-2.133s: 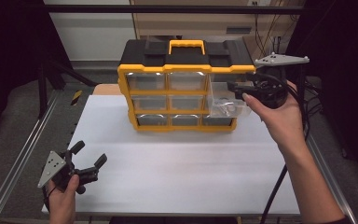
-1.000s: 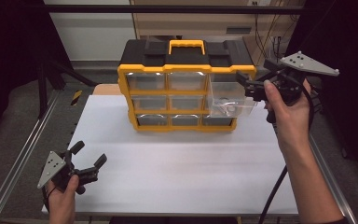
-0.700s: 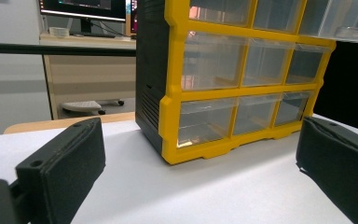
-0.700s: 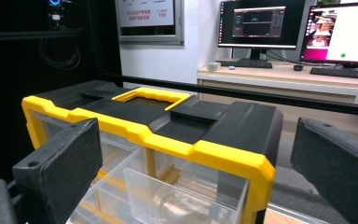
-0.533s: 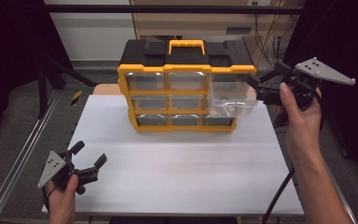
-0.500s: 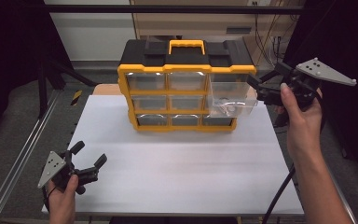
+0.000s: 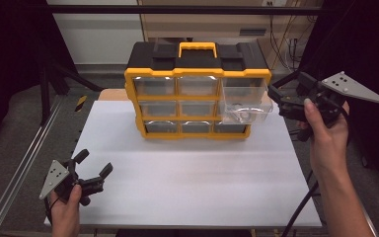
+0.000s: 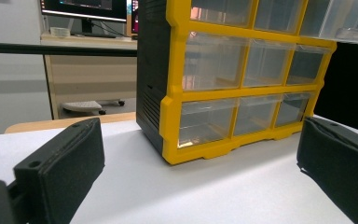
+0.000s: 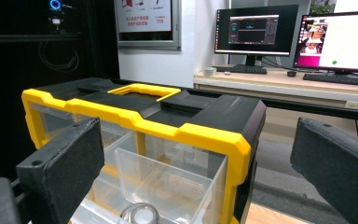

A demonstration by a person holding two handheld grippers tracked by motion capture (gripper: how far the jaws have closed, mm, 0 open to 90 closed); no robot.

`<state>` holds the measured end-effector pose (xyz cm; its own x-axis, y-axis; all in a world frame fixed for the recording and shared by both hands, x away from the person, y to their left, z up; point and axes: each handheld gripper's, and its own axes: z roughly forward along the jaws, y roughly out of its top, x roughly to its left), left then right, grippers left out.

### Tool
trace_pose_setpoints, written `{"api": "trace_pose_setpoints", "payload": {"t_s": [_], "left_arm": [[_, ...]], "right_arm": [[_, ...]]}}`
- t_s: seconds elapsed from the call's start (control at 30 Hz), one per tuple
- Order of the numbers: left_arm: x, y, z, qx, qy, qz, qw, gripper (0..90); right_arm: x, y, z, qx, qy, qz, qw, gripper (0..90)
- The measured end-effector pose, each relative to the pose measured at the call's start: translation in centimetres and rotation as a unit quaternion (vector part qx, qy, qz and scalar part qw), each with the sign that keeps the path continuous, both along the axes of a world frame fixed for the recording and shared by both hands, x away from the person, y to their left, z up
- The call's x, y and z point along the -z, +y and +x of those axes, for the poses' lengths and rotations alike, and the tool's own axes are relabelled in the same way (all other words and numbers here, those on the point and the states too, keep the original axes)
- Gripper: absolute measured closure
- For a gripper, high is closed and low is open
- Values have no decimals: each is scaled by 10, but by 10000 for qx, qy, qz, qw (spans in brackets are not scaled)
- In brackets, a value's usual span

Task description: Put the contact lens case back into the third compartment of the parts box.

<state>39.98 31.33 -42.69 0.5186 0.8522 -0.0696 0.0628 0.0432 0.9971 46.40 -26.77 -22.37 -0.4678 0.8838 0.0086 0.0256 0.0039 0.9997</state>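
Note:
A yellow and black drawer organizer [image 7: 197, 69] stands at the back of the white table [image 7: 192, 168]. Its top right clear drawer [image 7: 243, 101] is pulled out toward the front, with a small round metal piece [image 7: 242, 114] inside. My right gripper [image 7: 279, 101] hovers open just right of that drawer, apart from it. The right gripper view looks over the drawer [image 9: 163, 186] and the metal piece [image 9: 140, 215] between my open right gripper [image 9: 200, 158]. My left gripper [image 7: 95, 162] rests open near the front left corner. Through the left gripper [image 8: 200, 154] I see the organizer [image 8: 242, 74].
A metal rail [image 7: 24, 168] runs along the table's left side. A black cable [image 7: 301, 207] hangs from the right gripper past the table's right edge. Behind the organizer stands a desk with monitors [image 9: 256, 28].
The top right drawer has slid out of the organizer. My right gripper has drawn back to the right and up, off the drawer. The left gripper has not moved.

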Motion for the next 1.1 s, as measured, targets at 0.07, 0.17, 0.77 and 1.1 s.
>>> {"api": "trace_pose_setpoints", "payload": {"t_s": [0.07, 0.17, 0.77, 1.1], "left_arm": [[0, 0, 0, 0, -3, 3, 10000, 6], [0, 0, 0, 2, -2, 14, 10000, 6], [0, 0, 0, 1, 5, 10, 10000, 6], [0, 0, -2, -7, -18, 10, 10000, 5]], "right_arm": [[2, -2, -2, -12, 11, 12, 10000, 31], [6, -5, -5, -1, -3, 35, 10000, 34], [42, -21, -21, 60, 81, -15, 9999, 41], [65, -23, -29, 60, 39, -3, 10000, 35]]}}
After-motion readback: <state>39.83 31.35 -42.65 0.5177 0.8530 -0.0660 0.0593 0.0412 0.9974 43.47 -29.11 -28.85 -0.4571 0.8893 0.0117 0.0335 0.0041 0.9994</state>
